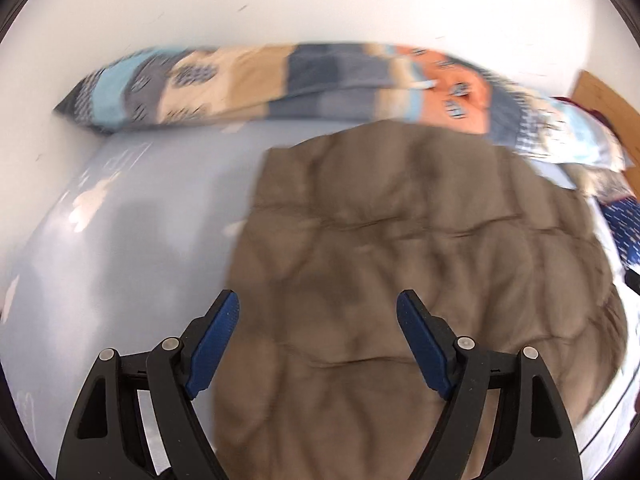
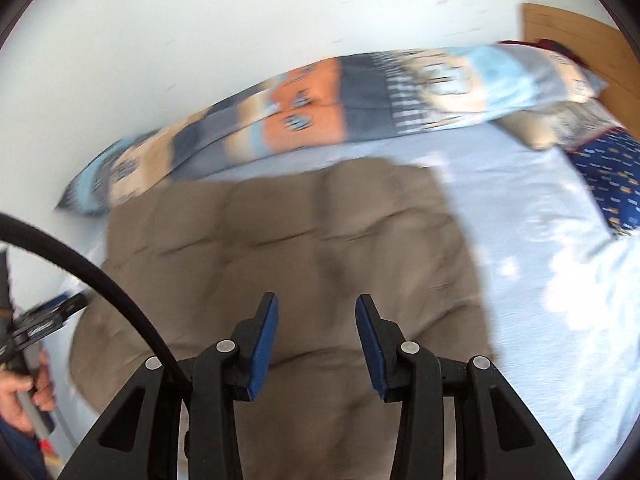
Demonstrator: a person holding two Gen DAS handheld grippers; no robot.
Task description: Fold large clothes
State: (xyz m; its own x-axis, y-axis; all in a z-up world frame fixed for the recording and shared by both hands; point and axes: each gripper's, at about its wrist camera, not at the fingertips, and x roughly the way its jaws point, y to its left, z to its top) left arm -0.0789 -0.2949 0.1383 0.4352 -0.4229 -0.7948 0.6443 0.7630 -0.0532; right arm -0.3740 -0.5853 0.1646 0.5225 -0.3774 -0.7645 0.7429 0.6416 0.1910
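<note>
A brown quilted garment [image 1: 400,248] lies spread flat on a light blue bed sheet [image 1: 140,220]; it also shows in the right wrist view [image 2: 280,240]. My left gripper [image 1: 318,308] is open and empty, held above the garment's near left part. My right gripper [image 2: 316,312] is open and empty, held above the garment's near middle. Both views are blurred by motion. The left hand holding the other gripper [image 2: 44,324] shows at the left edge of the right wrist view.
A long patchwork pillow [image 1: 300,80] lies along the white wall behind the garment, also in the right wrist view [image 2: 340,108]. A dark blue patterned pillow [image 2: 608,180] and a wooden headboard [image 2: 568,32] are at the right. A black cable [image 2: 100,280] curves across the left.
</note>
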